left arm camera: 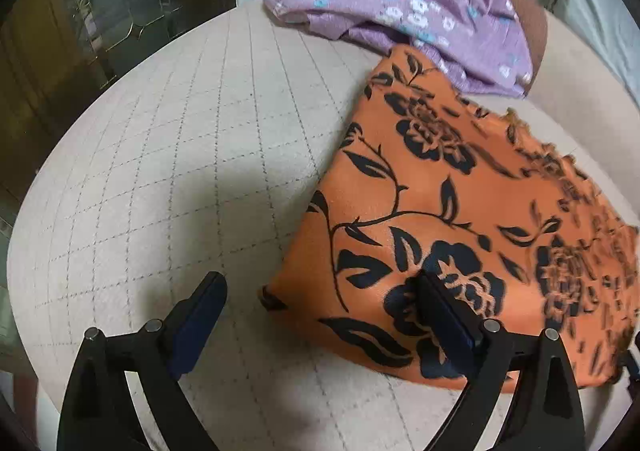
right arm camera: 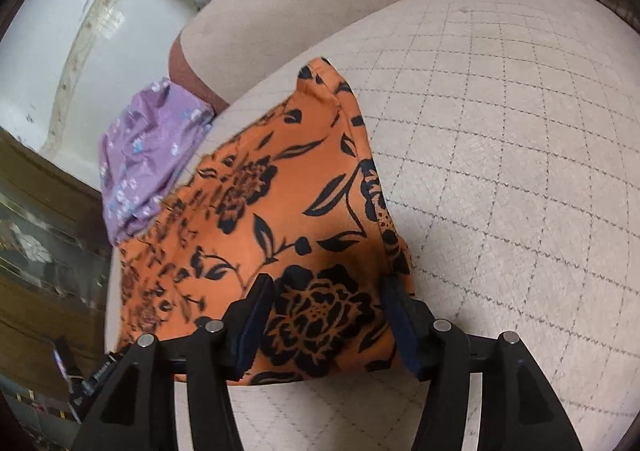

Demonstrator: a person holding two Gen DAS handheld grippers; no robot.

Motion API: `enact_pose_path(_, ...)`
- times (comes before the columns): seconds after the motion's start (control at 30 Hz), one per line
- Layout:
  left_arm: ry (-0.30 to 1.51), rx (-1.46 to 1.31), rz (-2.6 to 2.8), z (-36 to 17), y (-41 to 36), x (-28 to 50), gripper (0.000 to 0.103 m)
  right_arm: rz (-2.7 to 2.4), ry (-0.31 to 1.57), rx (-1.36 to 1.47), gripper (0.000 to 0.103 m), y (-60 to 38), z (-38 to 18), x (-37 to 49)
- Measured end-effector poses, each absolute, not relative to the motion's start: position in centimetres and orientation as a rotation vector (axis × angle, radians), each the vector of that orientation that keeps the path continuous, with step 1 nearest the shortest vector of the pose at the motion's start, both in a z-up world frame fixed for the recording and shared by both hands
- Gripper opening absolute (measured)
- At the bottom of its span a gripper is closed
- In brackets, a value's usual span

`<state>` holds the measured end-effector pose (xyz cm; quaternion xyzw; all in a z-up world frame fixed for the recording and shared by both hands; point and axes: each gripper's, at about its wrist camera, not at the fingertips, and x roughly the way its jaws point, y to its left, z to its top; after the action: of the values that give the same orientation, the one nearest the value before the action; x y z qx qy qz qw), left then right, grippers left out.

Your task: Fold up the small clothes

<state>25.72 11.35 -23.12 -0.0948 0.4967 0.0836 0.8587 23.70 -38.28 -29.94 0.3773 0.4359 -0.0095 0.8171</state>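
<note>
Left gripper (left arm camera: 320,315) was held wide, empty, at the near edge of the folded orange black-flowered cloth (left arm camera: 460,211). Right gripper (right arm camera: 328,315) was parted over the same cloth, pads not pressing. The cloth lay on the beige quilted cushion (left arm camera: 180,151); one fold was judged done, with a fresh edge grip called for next. The crumpled purple floral garment (left arm camera: 400,3) behind was partly hidden.
</note>
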Motion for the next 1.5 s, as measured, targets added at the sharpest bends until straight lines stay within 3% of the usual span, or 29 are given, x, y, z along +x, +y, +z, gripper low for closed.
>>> enact_pose_path(0.23, 1.021, -0.385, 0.034, -21.8, 12.6, 21.0, 0.097, 0.102, 0.861, 0.939, 0.064, -38.2, -27.8, 20.9)
enact_pose_path(0.53, 1.119, -0.494, -0.066, -23.7, 11.3, 22.0, 0.097, 0.166, 0.911, 1.095, 0.066, -36.4, -29.9, 18.1)
enact_pose_path(0.77, 1.043, -0.590, -0.083, -24.2, 11.6, 24.5, 0.097, 0.128, 0.970, 1.257, 0.068, -36.3, -33.6, 18.7)
enact_pose_path(1.03, 0.938, -0.638, -0.082, -24.2, 11.5, 25.2, 0.096, 0.098, 0.843, 1.330, 0.068, -37.5, -34.9, 21.6)
enact_pose_path(1.07, 0.924, -0.659, -0.087, -24.3, 11.6, 25.2, 0.094, 0.099, 0.829, 1.339, 0.068, -37.7, -35.0, 22.0)
enact_pose_path(1.17, 0.910, -0.660, -0.064, -24.3, 11.9, 25.3, 0.065, 0.087, 0.782, 1.382, 0.068, -38.3, -35.3, 22.4)
enact_pose_path(1.2, 0.914, -0.649, -0.059, -24.5, 11.9, 25.4, 0.049, 0.081, 0.774, 1.383, 0.068, -38.4, -35.2, 22.6)
enact_pose_path(1.23, 0.918, -0.644, -0.061, -24.6, 11.8, 25.6, 0.043, 0.074, 0.766, 1.375, 0.068, -38.4, -35.1, 22.8)
enact_pose_path(1.37, 0.900, -0.615, -0.064, -24.9, 11.2, 25.9, 0.039, 0.054, 0.744, 1.304, 0.067, -38.0, -34.5, 23.5)
enact_pose_path(1.4, 0.896, -0.608, -0.065, -24.8, 11.1, 26.0, 0.038, 0.046, 0.739, 1.286, 0.064, -37.9, -34.4, 23.7)
enact_pose_path(1.47, 0.891, -0.608, -0.072, -24.9, 11.1, 26.0, 0.035, 0.010, 0.757, 1.233, 0.021, -37.7, -34.7, 24.4)
enact_pose_path(1.5, 0.889, -0.612, -0.077, -24.9, 11.1, 26.0, 0.032, 0.011, 0.771, 1.231, 0.019, -37.6, -35.1, 24.6)
